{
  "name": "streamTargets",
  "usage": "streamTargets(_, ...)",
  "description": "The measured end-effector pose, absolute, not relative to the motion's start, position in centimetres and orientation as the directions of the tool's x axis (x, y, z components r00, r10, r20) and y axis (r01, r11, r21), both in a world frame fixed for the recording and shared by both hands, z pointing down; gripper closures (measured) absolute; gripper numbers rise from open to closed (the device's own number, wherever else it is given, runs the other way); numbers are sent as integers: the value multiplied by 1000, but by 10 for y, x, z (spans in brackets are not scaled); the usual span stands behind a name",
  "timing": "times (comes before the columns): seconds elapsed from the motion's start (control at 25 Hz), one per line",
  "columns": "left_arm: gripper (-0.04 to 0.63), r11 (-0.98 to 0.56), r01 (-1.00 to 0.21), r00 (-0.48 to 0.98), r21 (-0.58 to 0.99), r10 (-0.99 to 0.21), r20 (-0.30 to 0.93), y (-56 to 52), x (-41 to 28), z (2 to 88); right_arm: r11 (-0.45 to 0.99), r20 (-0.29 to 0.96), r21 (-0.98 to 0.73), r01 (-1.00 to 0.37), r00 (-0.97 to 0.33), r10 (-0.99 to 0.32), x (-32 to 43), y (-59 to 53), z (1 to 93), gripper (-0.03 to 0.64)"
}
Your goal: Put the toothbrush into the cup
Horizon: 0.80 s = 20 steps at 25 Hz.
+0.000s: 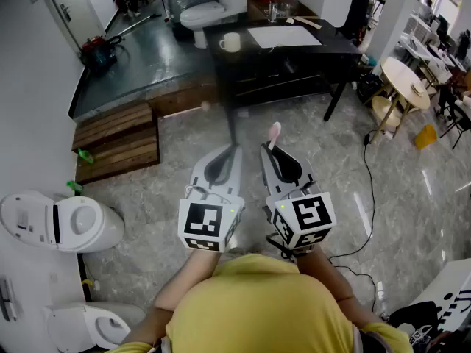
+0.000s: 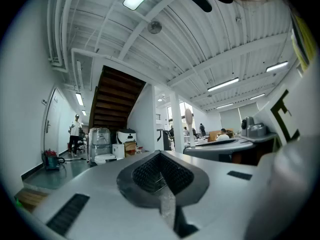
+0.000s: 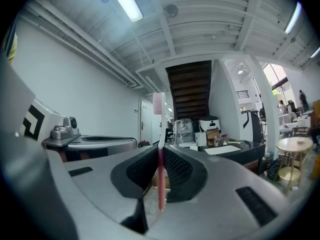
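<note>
A pink toothbrush [image 1: 274, 133] stands upright in my right gripper [image 1: 270, 150], whose jaws are shut on its handle. In the right gripper view the toothbrush [image 3: 160, 156] rises between the dark pads, bristle head on top. My left gripper [image 1: 234, 150] is held level beside it, shut with nothing in it; the left gripper view shows its pads [image 2: 150, 173] meeting. A white cup [image 1: 231, 42] stands on the near left corner of a black table [image 1: 338, 48], well ahead of both grippers and across open floor.
A white sheet [image 1: 283, 35] and small items lie on the table. Wooden steps [image 1: 118, 142] and a raised platform are at the left. White toilets [image 1: 62, 223] stand at the near left, another [image 1: 210, 9] behind the table. A round table [image 1: 408, 79] and a floor cable [image 1: 368, 190] are at the right.
</note>
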<state>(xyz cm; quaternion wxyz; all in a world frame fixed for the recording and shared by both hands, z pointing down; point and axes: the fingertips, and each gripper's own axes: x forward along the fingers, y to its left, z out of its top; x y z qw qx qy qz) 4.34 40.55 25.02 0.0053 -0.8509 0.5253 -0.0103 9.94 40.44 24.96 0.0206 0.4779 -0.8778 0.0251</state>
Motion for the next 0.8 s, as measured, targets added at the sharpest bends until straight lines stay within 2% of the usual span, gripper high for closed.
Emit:
streamTargets(0.24, 586, -442, -897, 442, -23, -897, -23, 396, 53, 240, 541, 42, -14, -841, -541, -840, 108, 393, 244, 566)
streamTargets(0.8, 586, -405, -914, 405, -1, -914, -7, 373, 71, 247, 586, 39, 6, -810, -585, -810, 126, 376, 246, 566)
